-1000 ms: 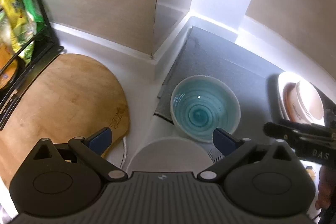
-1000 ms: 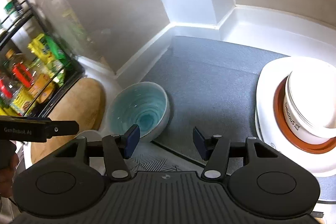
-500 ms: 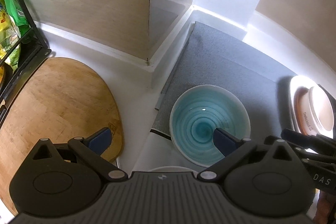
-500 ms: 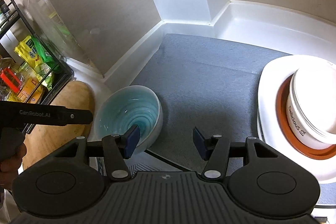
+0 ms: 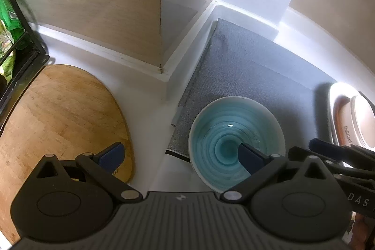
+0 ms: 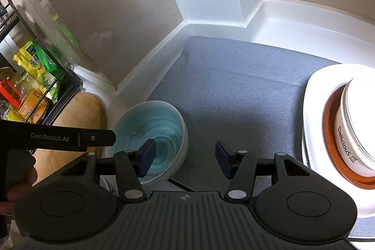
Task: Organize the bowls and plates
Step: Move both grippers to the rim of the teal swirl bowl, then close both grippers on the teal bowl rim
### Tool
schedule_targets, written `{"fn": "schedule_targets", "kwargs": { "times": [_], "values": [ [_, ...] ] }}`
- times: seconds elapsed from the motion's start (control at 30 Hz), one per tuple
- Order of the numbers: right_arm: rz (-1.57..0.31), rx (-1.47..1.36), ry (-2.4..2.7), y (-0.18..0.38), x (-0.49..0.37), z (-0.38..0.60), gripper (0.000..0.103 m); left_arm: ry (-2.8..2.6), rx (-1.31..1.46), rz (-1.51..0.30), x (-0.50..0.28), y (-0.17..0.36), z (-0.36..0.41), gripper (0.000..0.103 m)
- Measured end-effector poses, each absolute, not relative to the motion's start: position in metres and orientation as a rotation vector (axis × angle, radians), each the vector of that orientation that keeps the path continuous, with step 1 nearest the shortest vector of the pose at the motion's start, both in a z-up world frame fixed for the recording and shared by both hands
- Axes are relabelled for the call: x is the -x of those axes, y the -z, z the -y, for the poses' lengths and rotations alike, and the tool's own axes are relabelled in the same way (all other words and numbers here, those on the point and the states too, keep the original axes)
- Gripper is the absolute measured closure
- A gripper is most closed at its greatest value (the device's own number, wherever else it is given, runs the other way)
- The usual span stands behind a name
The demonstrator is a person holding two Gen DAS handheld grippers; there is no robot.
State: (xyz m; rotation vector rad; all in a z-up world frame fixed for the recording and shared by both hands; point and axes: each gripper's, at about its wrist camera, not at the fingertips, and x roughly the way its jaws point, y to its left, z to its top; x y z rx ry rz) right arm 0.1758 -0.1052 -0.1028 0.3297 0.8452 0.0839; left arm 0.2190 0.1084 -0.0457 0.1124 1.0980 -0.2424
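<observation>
Blue bowl point(image 5: 236, 139) near rim hidden behind gripper; rack point(image 6: 35, 90) cropped.

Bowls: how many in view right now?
2. A blue bowl sits at the near left edge of the gray mat. A white bowl sits on stacked plates at the right. More may be hidden beneath it.

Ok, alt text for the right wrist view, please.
The right tongs are open above a grey mat, with a teal bowl just beyond the left fingertip. At the right edge, a white bowl marked "Delicious" sits stacked on a brown plate and a white plate.
</observation>
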Motion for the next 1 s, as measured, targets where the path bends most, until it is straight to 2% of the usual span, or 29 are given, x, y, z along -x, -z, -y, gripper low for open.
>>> {"fn": "schedule_targets", "kwargs": {
  "times": [0.47,1.0],
  "values": [
    [-0.872,-0.328,-0.069,0.111,-0.19,0.102,0.044,0.181,-0.263,-1.074,-0.23,0.051,-0.094,0.0],
    [-0.918,-0.335,-0.065,0.124,-0.205,0.095,0.044,0.225,-0.184,-1.187,-0.254,0.069,-0.105,0.0]
  ]
}}
